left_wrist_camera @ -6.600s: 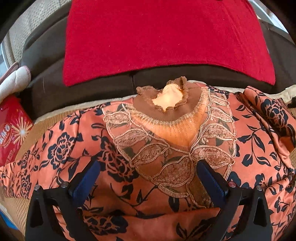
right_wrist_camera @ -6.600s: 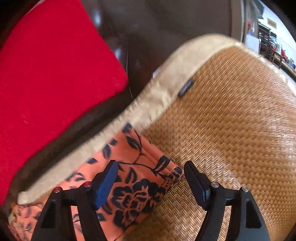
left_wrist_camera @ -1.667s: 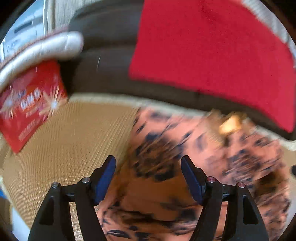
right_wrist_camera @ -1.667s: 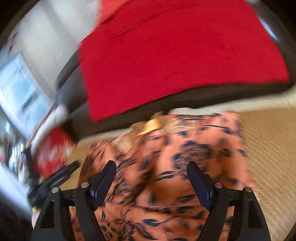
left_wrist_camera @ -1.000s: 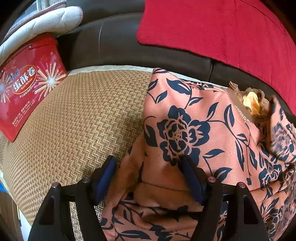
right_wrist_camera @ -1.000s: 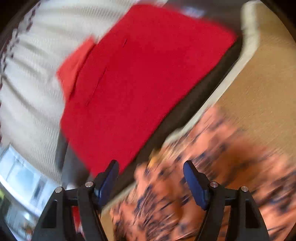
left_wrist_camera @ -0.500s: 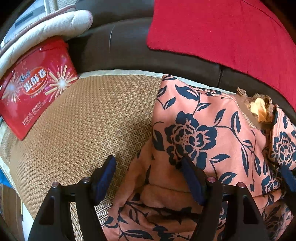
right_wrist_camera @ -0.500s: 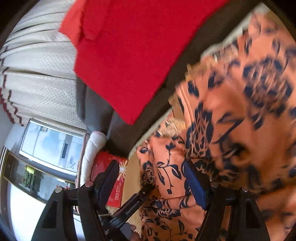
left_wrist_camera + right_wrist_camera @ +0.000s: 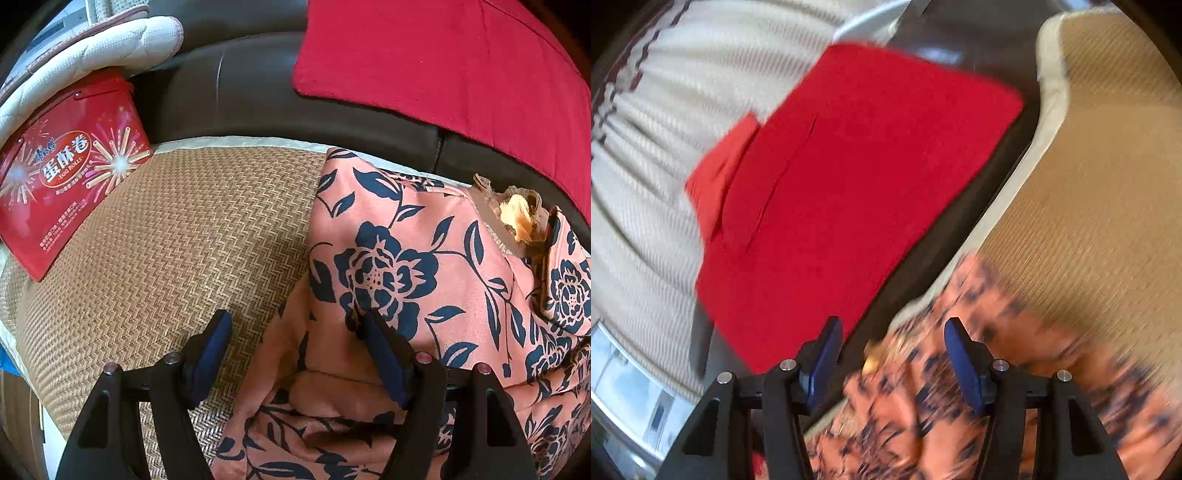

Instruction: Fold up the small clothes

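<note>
egg roll box (image 9: 62, 177): red, far left on the woven mat (image 9: 177, 236), leaning against the dark sofa back (image 9: 236, 96), a pale quilted pad (image 9: 96, 48) over its top edge.
left tool (image 9: 297, 336): tipped steeply down, jaws standing wide apart. left blue pad (image 9: 210, 350) sits over bare mat; right pad (image 9: 384, 354) is at the fold of the cloth. a strip of the garment's left edge lies in the gap, but neither pad visibly pinches it, so nothing is held.
garment (image 9: 424, 280): salmon-orange with dark navy flowers, lying on the mat to the right of the box and well apart from it, its left part folded over on itself, brown ruffled collar (image 9: 517, 210) toward the sofa back.
red cushion (image 9: 461, 70): propped on the sofa back, behind the garment.
right tool (image 9: 892, 350): picture badly smeared. jaws about half spread and closing. the garment's (image 9: 960, 406) collar end shows between and beyond the fingers; i cannot tell that either pad touches it, and no grip shows.
beyond the right tool: red cushion (image 9: 849, 192), pale curtain (image 9: 646, 147) to its left, bare mat (image 9: 1089, 184) to its right.
</note>
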`<state>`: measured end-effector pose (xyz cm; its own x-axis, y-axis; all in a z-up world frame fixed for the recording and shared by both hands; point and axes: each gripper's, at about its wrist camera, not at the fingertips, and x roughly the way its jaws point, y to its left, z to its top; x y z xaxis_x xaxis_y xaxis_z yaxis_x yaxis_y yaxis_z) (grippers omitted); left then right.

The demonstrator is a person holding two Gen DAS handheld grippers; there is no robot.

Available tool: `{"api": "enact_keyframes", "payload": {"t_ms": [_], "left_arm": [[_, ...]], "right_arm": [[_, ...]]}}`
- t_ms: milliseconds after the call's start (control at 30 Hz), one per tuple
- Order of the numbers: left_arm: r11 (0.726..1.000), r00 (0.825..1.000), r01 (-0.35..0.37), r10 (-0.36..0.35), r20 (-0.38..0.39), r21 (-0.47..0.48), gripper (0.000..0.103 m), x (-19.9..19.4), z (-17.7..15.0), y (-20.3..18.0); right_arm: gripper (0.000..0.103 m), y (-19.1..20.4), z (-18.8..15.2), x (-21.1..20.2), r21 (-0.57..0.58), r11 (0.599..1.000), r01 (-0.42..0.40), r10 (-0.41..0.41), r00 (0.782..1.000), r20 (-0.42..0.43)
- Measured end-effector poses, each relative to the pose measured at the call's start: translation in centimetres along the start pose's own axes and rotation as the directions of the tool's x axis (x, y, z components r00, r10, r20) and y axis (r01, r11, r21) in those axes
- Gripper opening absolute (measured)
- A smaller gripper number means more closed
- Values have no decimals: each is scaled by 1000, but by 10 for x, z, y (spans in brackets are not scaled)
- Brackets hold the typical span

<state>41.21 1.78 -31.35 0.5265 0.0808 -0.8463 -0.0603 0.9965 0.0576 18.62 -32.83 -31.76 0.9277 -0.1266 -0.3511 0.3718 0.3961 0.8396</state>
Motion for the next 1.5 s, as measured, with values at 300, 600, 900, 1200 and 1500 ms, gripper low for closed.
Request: {"api": "enact_keyframes", "payload": {"t_ms": [300,600,900,1200,1500], "left_arm": [[1000,1000,-3,3,-1,-19,75,-4,-5,-1],[998,999,45,-46,-23,-34,75,1,7,2],[993,993,102,-106,-57,-63,75,10,7,17],[992,992,108,-111,-62,-63,75,14,8,23],[993,992,104,-107,-64,-52,75,10,5,12]], "right_arm": [[65,59,-74,62,-198,965,-171,55,873,-486],[80,110,-118,85,-795,603,-69,-356,869,-345],[80,82,-140,103,-876,479,-58,-485,814,-319],[81,94,-101,102,-832,545,103,-435,883,-176],[35,100,-110,128,-834,537,123,-472,864,-176]]}}
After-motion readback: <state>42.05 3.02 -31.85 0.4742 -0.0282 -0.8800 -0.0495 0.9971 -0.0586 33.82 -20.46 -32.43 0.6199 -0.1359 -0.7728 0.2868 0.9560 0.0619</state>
